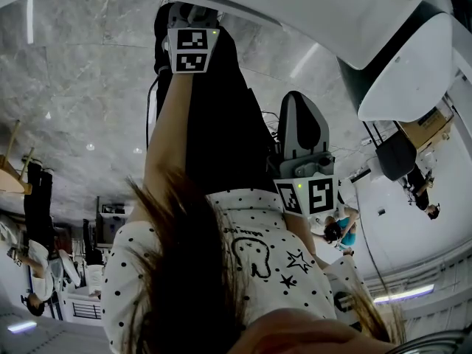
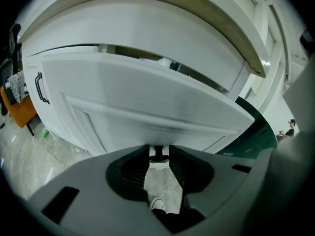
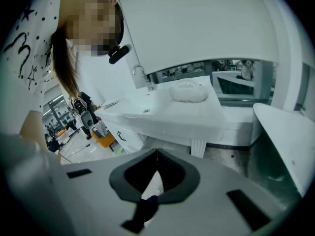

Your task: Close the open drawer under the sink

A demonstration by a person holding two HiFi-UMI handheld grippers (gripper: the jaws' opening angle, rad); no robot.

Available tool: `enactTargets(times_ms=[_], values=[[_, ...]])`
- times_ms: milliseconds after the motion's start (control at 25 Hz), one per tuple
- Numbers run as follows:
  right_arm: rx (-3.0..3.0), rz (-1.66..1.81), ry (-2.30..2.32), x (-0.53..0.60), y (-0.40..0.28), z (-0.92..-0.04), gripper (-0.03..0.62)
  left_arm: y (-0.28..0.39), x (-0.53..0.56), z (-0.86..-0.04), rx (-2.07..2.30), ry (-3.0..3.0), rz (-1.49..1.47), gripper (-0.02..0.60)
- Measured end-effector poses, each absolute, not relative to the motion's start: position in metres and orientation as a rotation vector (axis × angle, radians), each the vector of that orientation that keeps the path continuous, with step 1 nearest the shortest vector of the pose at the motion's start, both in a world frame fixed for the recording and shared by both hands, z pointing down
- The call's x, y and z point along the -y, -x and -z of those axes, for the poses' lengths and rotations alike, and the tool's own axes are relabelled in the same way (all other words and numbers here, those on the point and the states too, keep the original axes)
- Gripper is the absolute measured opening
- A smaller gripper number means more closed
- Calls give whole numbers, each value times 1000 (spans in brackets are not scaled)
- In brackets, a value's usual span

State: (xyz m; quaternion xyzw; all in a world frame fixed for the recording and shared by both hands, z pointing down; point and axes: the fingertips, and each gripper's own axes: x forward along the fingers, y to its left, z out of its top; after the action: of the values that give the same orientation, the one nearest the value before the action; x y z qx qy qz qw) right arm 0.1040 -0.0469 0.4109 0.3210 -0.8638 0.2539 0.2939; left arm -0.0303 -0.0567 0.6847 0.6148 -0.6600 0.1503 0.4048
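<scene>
In the left gripper view the white drawer front [image 2: 147, 107] stands pulled out below the countertop [image 2: 162, 18], with a dark gap along its top edge. My left gripper [image 2: 159, 152] sits right at the drawer front's lower edge, its jaws a narrow gap apart, with floor and a shoe showing between them. In the head view the left gripper [image 1: 190, 49] is stretched far forward. My right gripper [image 3: 156, 156] is shut on nothing, held back from the white sink top [image 3: 162, 114] with its tap [image 3: 140, 75]; the head view shows the right gripper [image 1: 306, 190] near my body.
A black handle [image 2: 42, 88] is on the cabinet door left of the drawer. A white bundle [image 3: 189, 92] lies on the sink top. Marble floor [image 1: 81, 109] spreads around. An orange chair [image 2: 17, 109] stands to the left. People stand far off [image 1: 33, 198].
</scene>
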Motion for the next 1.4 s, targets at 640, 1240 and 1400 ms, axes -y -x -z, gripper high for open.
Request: enactTargets(times_ms=[640, 1240, 1400], values=[[2289, -686, -855, 49, -102, -412, 15, 32, 63, -683, 1663, -1564, -377, 127], [2284, -683, -851, 49, -101, -414, 15, 36, 68, -684, 1668, -1565, -369, 127], [2282, -683, -856, 49, -104, -414, 15, 33, 69, -683, 1668, -1568, -366, 127]])
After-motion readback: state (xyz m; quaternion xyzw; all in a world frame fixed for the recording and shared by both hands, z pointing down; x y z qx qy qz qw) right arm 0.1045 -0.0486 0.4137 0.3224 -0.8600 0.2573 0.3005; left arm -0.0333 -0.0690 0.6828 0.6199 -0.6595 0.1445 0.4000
